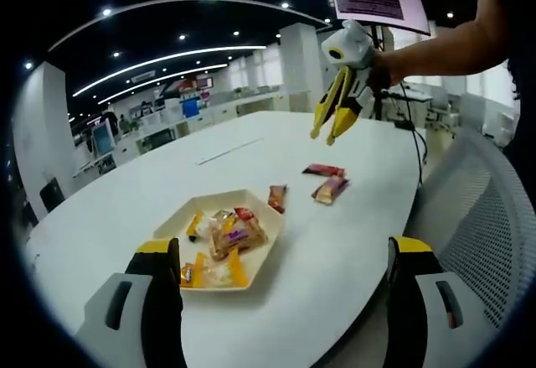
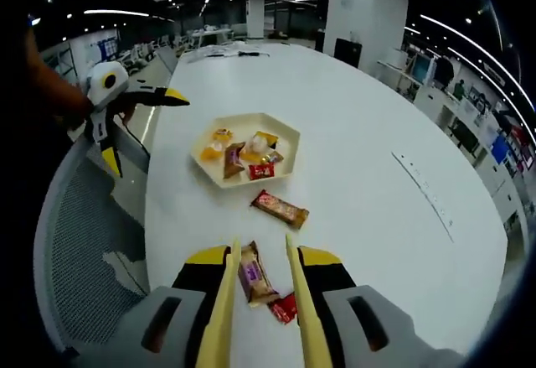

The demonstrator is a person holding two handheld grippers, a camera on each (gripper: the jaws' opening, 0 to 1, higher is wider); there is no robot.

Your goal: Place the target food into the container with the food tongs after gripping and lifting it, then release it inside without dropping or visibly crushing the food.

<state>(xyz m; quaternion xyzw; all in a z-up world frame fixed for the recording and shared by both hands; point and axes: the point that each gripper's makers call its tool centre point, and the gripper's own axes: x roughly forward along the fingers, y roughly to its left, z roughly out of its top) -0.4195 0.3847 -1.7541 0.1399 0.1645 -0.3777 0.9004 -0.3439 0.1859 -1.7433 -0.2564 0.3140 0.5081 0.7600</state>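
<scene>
In the left gripper view, the left gripper (image 1: pixel 285 288) stands with its black, yellow-tipped fingers (image 1: pixel 159 288) spread wide apart and nothing between them, low over the near edge of the broad white oval bench (image 1: pixel 167 175). Just ahead of the left finger sits the pale cream hexagonal tray (image 1: pixel 261 209), already loaded with several wrapped snacks in yellow, orange and red wrappers. To the right of the tray a small brown-wrapped bar (image 1: pixel 277 197) lies on the bare bench, just beside the tray's rim, and further right lie a dark red wrapped bar (image 1: pixel 323 169) and a purple-and-tan wrapped snack bar (image 1: pixel 330 189), close to each other. Above them the right gripper (image 1: pixel 324 137) hangs in the air in a person's hand, its long yellow tong fingers (image 1: pixel 342 121) pointing down and nearly together at the tips, gripping nothing. At the far right is a grey mesh chair (image 1: pixel 481 225). In the right gripper view, the left gripper (image 2: pixel 146 133) hangs at the left over the chair with its fingers splayed; the tray (image 2: pixel 289 137) sits mid-bench, and the purple-and-tan bar (image 2: pixel 255 277) lies flat and uncrushed on the bench between the parted yellow tongs (image 2: pixel 260 297).
</scene>
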